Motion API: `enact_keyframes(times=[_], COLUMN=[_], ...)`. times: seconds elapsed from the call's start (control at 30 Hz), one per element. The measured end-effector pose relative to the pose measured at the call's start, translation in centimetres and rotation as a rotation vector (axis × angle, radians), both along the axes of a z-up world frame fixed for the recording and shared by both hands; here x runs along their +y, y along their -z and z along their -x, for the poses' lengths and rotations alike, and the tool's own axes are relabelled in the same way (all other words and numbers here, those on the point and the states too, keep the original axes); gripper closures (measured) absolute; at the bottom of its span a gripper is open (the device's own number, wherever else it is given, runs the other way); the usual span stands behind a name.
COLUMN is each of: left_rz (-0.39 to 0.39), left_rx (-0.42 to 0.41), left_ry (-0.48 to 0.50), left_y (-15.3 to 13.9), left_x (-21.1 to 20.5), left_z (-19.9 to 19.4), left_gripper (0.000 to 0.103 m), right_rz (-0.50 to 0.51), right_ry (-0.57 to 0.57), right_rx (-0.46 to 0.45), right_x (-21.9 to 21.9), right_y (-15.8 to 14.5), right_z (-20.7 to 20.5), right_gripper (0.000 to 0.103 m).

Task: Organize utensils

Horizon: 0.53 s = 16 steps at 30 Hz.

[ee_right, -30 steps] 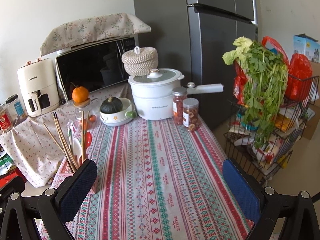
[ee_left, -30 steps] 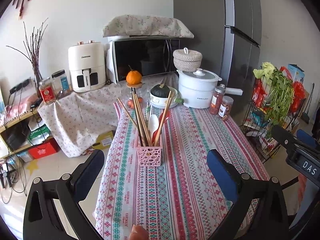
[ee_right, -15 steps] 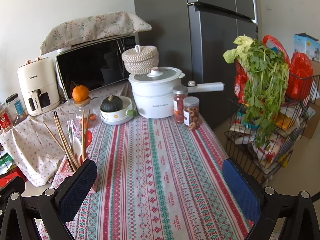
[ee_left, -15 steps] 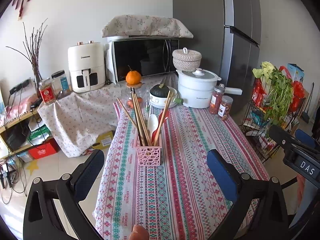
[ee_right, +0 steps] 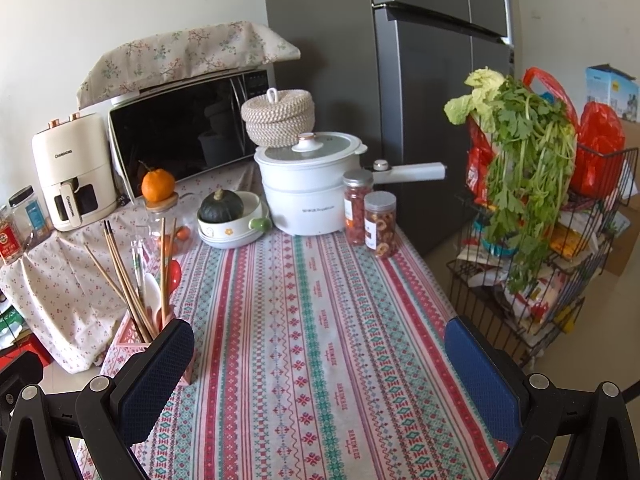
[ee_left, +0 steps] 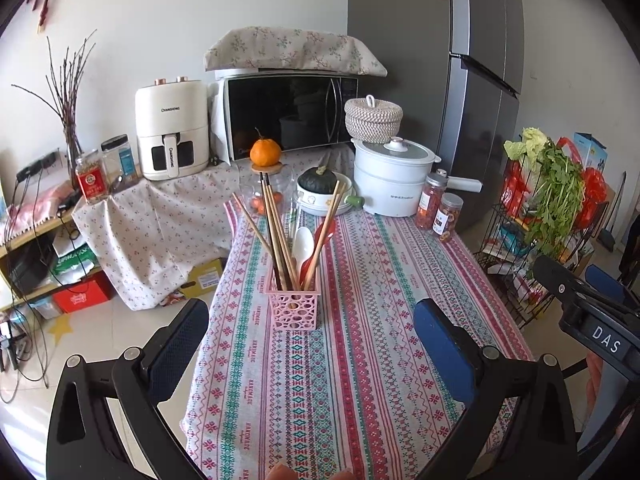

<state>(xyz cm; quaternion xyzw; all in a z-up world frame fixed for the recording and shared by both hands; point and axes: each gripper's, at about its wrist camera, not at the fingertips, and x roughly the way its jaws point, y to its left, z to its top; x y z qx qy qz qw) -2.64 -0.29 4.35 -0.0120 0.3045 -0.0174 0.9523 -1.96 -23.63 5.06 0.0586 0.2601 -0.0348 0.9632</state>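
Little was moved since the earlier frames. Chopsticks (ee_left: 276, 232) and spoons (ee_left: 303, 242) were held upright in the pink holder (ee_left: 295, 308), at twelve o'clock from the released, empty left gripper (ee_left: 310, 330); the right gripper (ee_right: 318, 354) was likewise spread, the holder at its nine o'clock.

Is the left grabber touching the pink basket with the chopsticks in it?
Apart. In the left wrist view, the left gripper is open, and striped tablecloth shows between each of its fingers and the pink basket.

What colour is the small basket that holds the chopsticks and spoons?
Pink, with a pattern of round holes in its walls. The utensil basket shows best in the left wrist view.
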Motion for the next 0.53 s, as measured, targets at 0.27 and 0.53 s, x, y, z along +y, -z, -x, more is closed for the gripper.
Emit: enact_keyframes(times=[0.27, 0.53], left_rz=[0.018, 0.05], left_rx=[0.095, 0.151], left_ry=[0.036, 0.058], left_y=[0.7, 2.3], left_x=[-0.5, -0.4], left_z=[-0.7, -1.9], left_gripper=[0.0, 0.0], right_rz=[-0.003, -0.005], right_ry=[0.0, 0.013], right_rx=[0.005, 0.025], right_x=[0.0, -0.4], right_y=[0.1, 0.7], right_z=[-0.1, -0.8], right_gripper=[0.0, 0.0])
